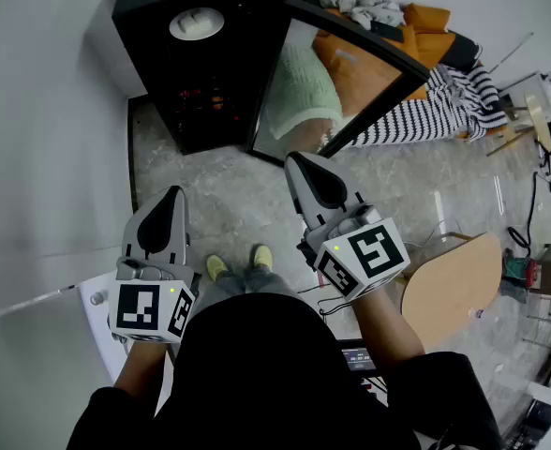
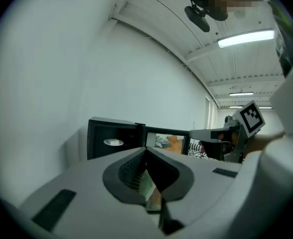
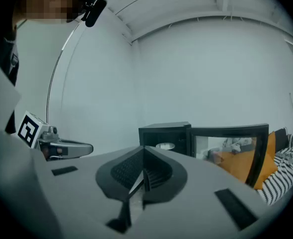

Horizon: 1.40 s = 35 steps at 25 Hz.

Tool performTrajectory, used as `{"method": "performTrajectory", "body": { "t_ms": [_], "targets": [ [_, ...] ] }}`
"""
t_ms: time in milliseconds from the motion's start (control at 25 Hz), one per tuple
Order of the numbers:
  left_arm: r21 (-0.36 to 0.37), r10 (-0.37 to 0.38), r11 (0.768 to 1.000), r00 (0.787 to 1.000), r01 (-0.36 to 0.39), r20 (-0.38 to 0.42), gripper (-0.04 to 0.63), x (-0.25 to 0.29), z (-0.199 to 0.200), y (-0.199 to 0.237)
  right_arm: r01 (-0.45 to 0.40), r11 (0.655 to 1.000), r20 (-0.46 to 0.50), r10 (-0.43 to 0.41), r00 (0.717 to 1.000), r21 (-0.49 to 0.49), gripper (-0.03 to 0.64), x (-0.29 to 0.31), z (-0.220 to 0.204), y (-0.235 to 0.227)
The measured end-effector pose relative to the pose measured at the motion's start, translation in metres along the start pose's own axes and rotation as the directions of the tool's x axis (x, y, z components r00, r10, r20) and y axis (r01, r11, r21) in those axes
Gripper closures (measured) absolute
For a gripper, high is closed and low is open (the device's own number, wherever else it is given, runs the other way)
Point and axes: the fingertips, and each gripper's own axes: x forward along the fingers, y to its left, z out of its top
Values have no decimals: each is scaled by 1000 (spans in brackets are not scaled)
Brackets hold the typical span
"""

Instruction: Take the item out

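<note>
A black cabinet stands on the floor ahead of me, its glass door swung open to the right. A round white item shows in the upper part of its dark opening; it also appears in the left gripper view as the white item and in the right gripper view as the white item. My left gripper and right gripper are held side by side, well short of the cabinet. Both point toward it, shut and with nothing in them. The right one is slightly further forward.
A white wall runs along the left. Behind the door lie orange cushions and a striped blanket. A round wooden table stands at my right, with cables on the floor near it. My shoes are on the stone floor.
</note>
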Motion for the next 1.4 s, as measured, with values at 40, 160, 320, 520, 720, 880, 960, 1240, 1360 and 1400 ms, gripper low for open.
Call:
{"method": "performTrajectory", "body": {
  "t_ms": [40, 160, 320, 520, 720, 880, 960, 1240, 1360, 1400],
  "targets": [
    [0, 1, 1000, 1000, -1, 0, 591, -1, 1, 1, 0, 1000, 0, 0, 1000, -4, 612, 0, 0, 1],
    [2, -1, 1000, 1000, 1, 1, 591, -2, 2, 3, 2, 1000, 3, -2, 1000, -11, 612, 0, 2, 3],
    [4, -5, 1000, 1000, 5, 0, 591, -2, 4, 9, 9, 1000, 3, -9, 1000, -15, 612, 4, 3, 7],
    [7, -12, 1000, 1000, 12, 0, 591, 0, 6, 14, 12, 1000, 3, -12, 1000, -13, 612, 7, 5, 12],
    [8, -23, 1000, 1000, 23, -2, 591, 2, 6, 14, 21, 1000, 6, -21, 1000, -21, 612, 8, 7, 11],
    [6, -26, 1000, 1000, 26, -3, 591, 2, 6, 15, 20, 999, 7, -20, 1000, -28, 612, 8, 8, 10],
    [6, -26, 1000, 1000, 26, 0, 591, 2, 6, 15, 20, 1000, 9, -20, 1000, -21, 612, 8, 8, 10],
    [2, -23, 1000, 1000, 23, 3, 591, -2, 6, 17, 18, 1000, 19, -18, 1000, 5, 612, 4, 10, 10],
    [1, -23, 1000, 1000, 23, 4, 591, -5, 5, 20, 24, 1000, 11, -24, 1000, 3, 612, 6, 9, 12],
    [1, -23, 1000, 1000, 23, 5, 591, -6, 5, 21, 23, 1000, 10, -23, 1000, 1, 612, 7, 9, 14]
  ]
}}
